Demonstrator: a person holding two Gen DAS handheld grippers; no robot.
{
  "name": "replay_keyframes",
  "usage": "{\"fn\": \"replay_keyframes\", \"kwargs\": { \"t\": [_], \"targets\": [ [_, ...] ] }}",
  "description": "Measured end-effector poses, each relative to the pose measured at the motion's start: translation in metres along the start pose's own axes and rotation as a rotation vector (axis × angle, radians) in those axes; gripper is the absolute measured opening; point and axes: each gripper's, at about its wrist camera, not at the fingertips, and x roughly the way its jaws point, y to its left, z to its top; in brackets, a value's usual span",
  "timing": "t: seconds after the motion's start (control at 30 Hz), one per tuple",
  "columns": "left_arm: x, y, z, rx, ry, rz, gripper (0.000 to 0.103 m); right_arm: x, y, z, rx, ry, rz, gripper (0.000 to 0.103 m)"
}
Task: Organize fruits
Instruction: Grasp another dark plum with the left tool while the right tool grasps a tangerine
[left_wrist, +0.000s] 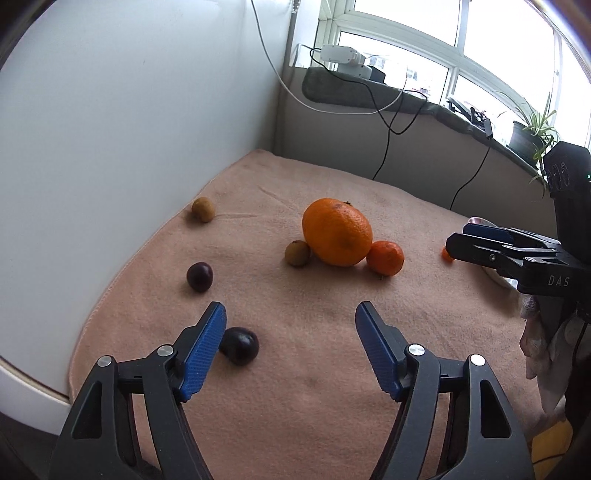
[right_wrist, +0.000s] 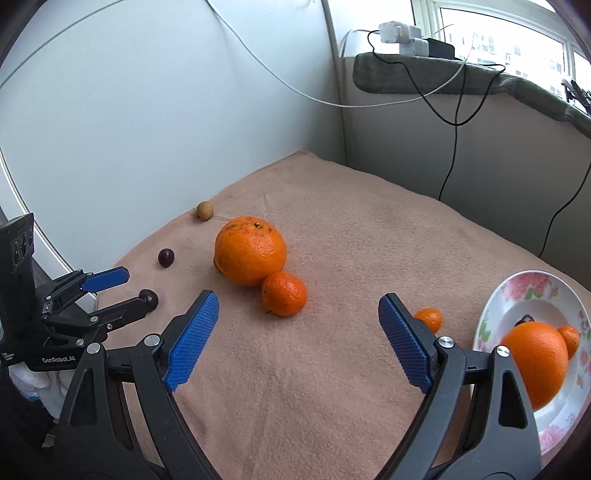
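Edging pink towel (right_wrist: 332, 387), white wall (right_wrist: 129, 129) leftward.

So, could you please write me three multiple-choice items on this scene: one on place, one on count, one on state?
1. Where is the plate?
A. at the right edge of the cloth
B. against the left wall
C. on the windowsill
2. How many plums lie on the cloth?
A. one
B. two
C. four
3. The right gripper is:
A. shut on a plum
B. shut on an orange
C. open and empty
Answers: 1 A, the right wrist view shows it there; 2 B, two dark fruits lie at left; 3 C, its fingers stand wide apart, gripping nothing.
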Motion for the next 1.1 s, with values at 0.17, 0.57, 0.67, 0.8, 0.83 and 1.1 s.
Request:
{"fn": "replay_keyframes", "kwargs": {
  "t": [0.17, 0.57, 0.67, 0.8, 0.83, 1.1],
  "targets": [
    [0.007, 0.012, -0.005, -0.034, 0.021, 0.006, 0.065, 0.022, 0.007, -0.001, -0.012, 0.040, 0.017, 0.091],
    [0.017, 0.029, -0.014, -0.074, 0.058, -0.004, 0.050, 0.059, 0.008, 0.001, -0.024, 0.096, 0.013, 0.078],
    [0.019, 0.030, -0.015, -0.078, 0.068, -0.004, 0.045, 0.066, 0.007, 0.001, -0.015, 0.107, 0.022, 0.070],
    [0.022, 0.032, -0.015, -0.078, 0.079, -0.003, 0.038, 0.074, 0.007, 0.001, -0.011, 0.114, 0.019, 0.068],
    [0.023, 0.032, -0.015, -0.077, 0.080, -0.003, 0.037, 0.076, 0.007, 0.001, -0.010, 0.116, 0.021, 0.067],
    [0.023, 0.035, -0.016, -0.079, 0.079, 0.003, 0.028, 0.085, 0.008, 0.002, 0.002, 0.140, 0.014, 0.056]
  ]
}}
